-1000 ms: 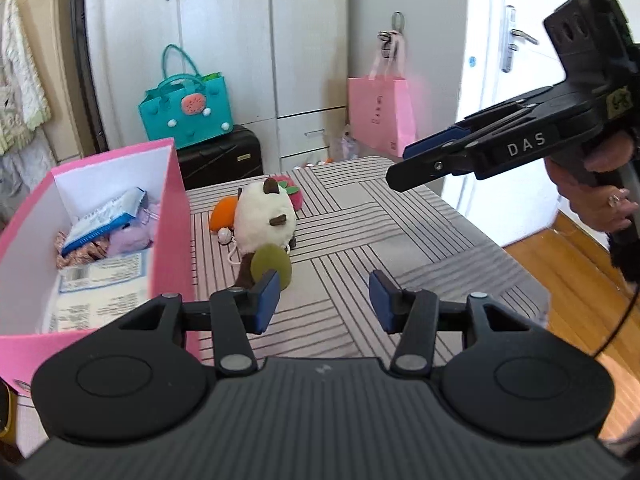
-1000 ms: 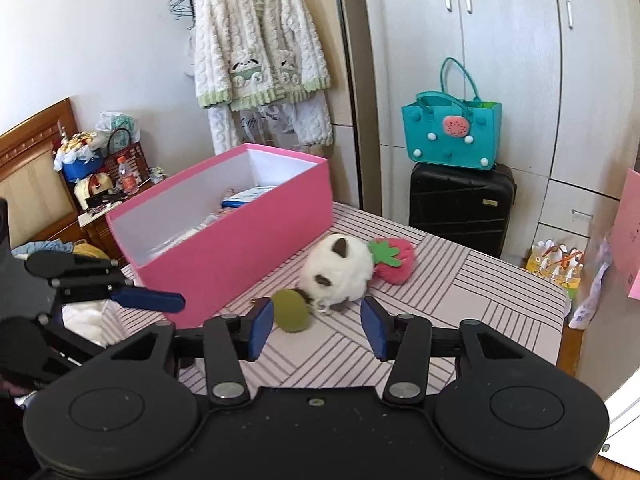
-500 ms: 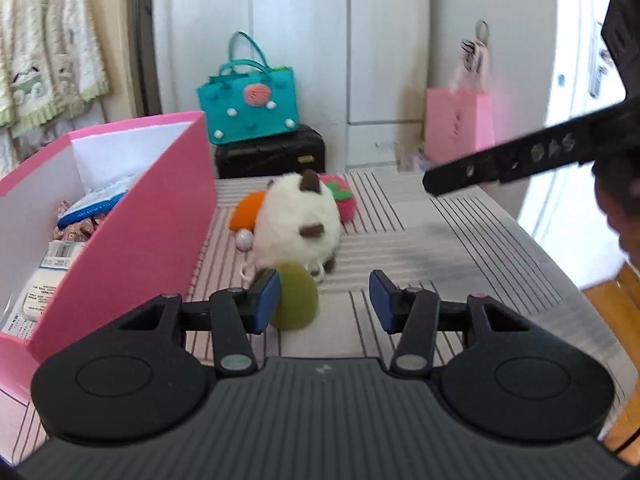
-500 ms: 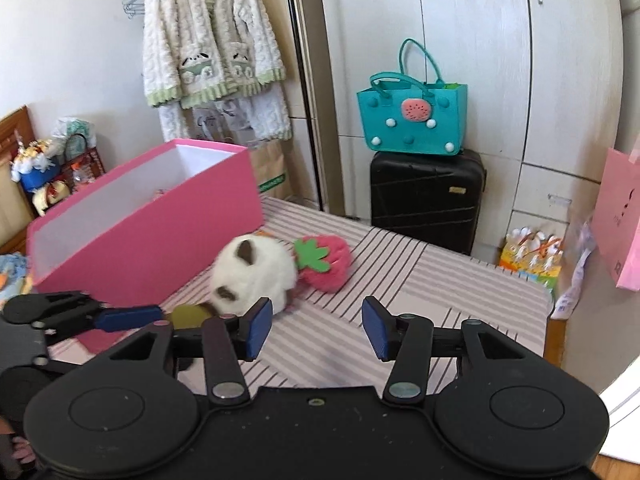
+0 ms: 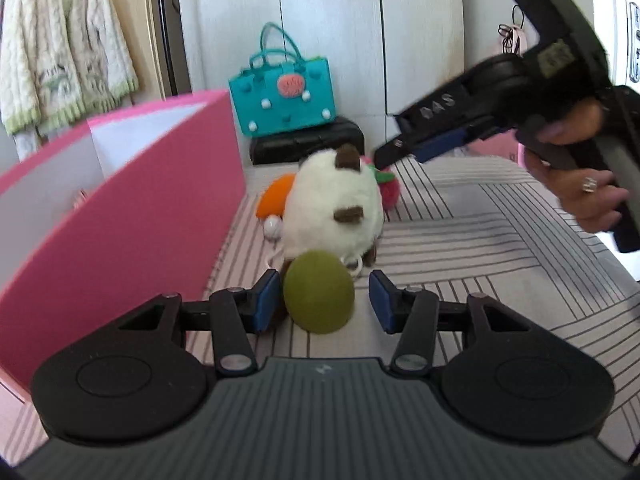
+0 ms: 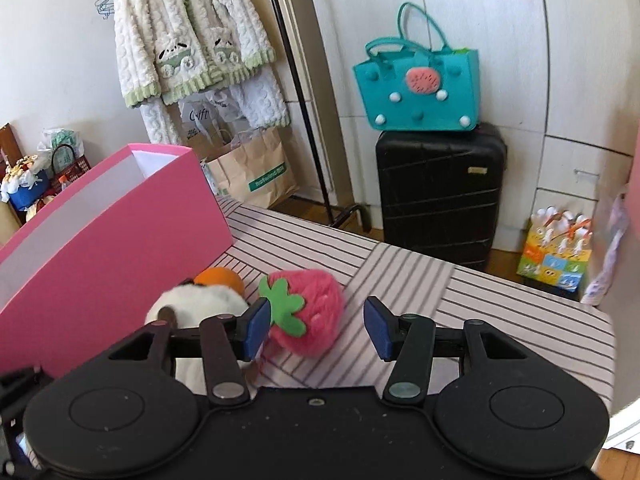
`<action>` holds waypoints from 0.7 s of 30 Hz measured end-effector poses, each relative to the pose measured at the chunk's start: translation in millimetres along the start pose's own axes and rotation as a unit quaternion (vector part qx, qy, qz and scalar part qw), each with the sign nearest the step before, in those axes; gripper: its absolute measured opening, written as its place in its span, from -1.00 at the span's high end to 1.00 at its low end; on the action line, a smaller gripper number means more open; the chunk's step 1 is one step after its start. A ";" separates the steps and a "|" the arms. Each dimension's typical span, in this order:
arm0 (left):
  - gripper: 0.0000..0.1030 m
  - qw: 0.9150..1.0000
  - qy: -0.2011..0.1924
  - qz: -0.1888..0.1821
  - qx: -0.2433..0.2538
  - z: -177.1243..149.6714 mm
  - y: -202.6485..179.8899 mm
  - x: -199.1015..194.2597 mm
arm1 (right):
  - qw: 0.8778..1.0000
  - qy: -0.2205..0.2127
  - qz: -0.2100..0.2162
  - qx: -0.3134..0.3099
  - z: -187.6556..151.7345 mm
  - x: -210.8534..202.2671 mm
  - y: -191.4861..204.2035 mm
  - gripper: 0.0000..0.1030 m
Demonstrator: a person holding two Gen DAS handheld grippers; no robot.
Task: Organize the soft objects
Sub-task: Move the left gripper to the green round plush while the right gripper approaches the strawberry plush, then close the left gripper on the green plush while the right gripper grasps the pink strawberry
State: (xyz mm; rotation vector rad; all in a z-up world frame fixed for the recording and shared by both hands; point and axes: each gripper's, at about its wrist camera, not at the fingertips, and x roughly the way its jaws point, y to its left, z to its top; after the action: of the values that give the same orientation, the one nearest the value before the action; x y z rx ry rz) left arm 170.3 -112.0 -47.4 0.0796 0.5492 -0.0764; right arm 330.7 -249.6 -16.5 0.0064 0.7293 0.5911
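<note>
My left gripper [image 5: 323, 301] is open, its fingers on either side of an olive-green round soft toy [image 5: 319, 291] on the striped table. Behind it lie a white fluffy plush [image 5: 332, 207], an orange soft toy [image 5: 274, 197] and a pink strawberry plush [image 5: 390, 191]. My right gripper [image 6: 317, 329] is open, low over the table, with the strawberry plush [image 6: 308, 312] between its fingers, nearer the left one. The white plush [image 6: 196, 305] and the orange toy [image 6: 221, 279] lie to its left. The right gripper also shows in the left wrist view [image 5: 416, 143], above the strawberry.
A tall pink box [image 5: 132, 216] stands along the table's left side, close to the toys; it also shows in the right wrist view [image 6: 104, 240]. The striped table [image 6: 460, 296] ends at the far and right edges. A black suitcase [image 6: 440, 196] with a teal bag [image 6: 418, 84] stands beyond.
Both grippers have moved forward and down toward the toys. The green toy now sits between the left fingers, the strawberry between the right fingers. Both stay open.
</note>
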 end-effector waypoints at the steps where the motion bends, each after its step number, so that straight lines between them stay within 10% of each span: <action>1: 0.08 1.000 0.003 -0.001 -0.005 -0.4 0.9 1.6 | 1.000 0.004 0.004 0.003 0.9 5.6 -0.2 -0.16; 13: 0.24 1.000 0.009 0.004 -0.009 4.6 3.3 12.4 | 0.999 0.034 0.016 0.019 -1.1 34.1 -3.5 -0.28; 16: 0.27 1.000 0.009 0.005 -0.016 1.2 4.1 12.6 | 0.998 0.042 0.030 0.032 -2.4 37.3 -5.2 0.16; 21: 0.29 1.000 0.006 0.006 -0.008 0.3 2.6 10.6 | 0.999 0.025 0.022 0.040 -6.7 22.0 -2.1 0.26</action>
State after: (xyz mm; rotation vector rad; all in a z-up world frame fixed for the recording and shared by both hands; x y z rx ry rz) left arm 179.7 -110.0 -52.6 0.0669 0.5603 -0.0592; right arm 340.5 -241.4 -35.7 0.0826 0.8020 0.6049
